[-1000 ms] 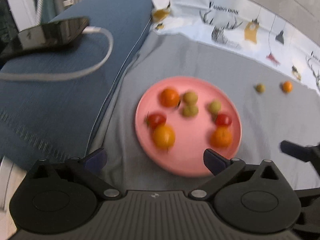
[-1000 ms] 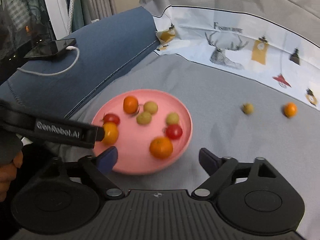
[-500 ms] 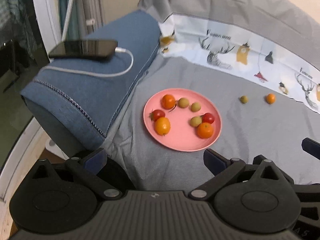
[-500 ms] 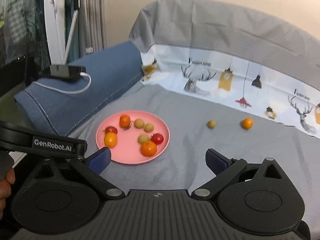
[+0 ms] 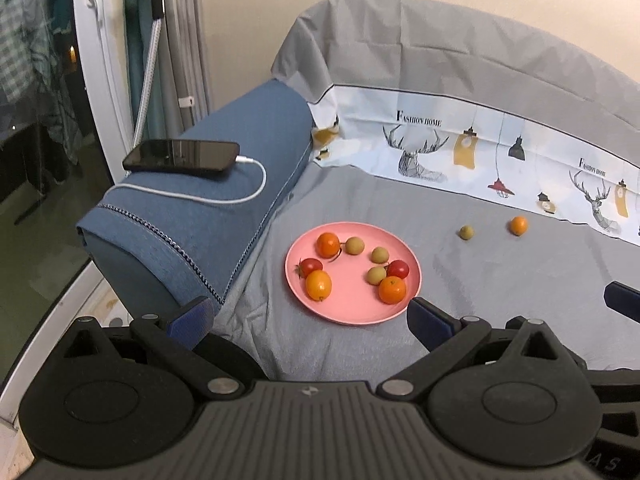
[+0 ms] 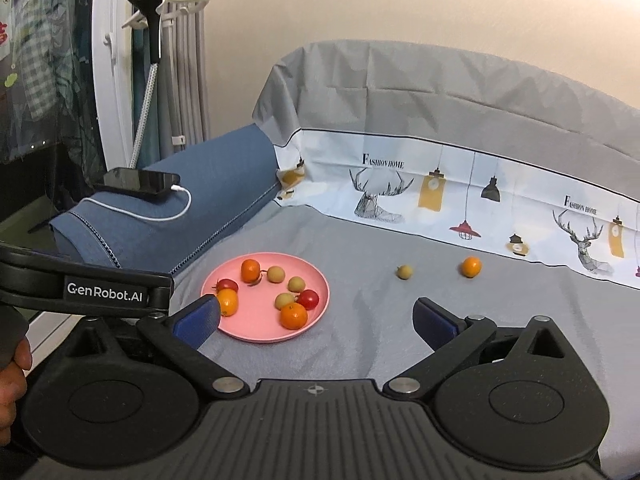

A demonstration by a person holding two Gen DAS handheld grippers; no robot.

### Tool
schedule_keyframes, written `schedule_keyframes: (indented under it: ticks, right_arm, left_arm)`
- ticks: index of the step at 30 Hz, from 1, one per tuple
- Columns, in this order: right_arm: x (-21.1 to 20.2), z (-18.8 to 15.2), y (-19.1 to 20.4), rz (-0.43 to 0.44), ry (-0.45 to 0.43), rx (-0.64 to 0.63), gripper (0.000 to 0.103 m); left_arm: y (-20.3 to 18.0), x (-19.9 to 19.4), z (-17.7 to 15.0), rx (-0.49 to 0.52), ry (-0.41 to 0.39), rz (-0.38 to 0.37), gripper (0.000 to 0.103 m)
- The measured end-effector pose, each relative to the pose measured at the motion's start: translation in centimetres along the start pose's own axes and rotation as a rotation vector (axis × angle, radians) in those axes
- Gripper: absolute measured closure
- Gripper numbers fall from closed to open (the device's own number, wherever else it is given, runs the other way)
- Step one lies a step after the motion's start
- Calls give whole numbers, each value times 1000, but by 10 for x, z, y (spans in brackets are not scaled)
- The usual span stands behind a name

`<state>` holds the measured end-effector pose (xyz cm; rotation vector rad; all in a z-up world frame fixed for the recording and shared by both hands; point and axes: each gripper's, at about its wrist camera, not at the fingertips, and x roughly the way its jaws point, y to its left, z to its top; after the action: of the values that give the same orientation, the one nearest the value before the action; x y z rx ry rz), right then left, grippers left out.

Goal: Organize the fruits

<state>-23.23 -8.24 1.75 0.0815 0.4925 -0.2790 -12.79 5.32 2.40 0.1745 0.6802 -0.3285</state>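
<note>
Both my left claw point(image 5: 308, 314) and my right claw point(image 6: 316, 316) gape wide and empty above the bed's point(image 6: 400, 328) near edge, eight fruits on the pink plate point(image 6: 316, 280) by the blue cushion point(image 6: 224, 184), a green fruit point(image 6: 404, 272) and an orange point(image 6: 471, 267) loose toward the far edge.

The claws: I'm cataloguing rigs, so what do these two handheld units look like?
Both are matte black plastic: a ribbed centre plate, two round pivot housings, silver pins and angled link arms ending in dark blue fingertips. The left claw carries white "GenRobot.AI" lettering on its side. No cables or sleeves show.
</note>
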Motion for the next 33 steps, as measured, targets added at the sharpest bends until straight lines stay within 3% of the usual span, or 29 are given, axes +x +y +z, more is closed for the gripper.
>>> schedule_keyframes:
  ticks: [11, 33]
  right_arm:
    - [-10, 0, 3, -1, -28, 4, 1]
    - [-8, -1, 4, 7, -3, 9, 1]
  left_arm:
    - [0, -14, 0, 14, -56, -16, 0]
    - [4, -9, -1, 8, -25, -26, 0]
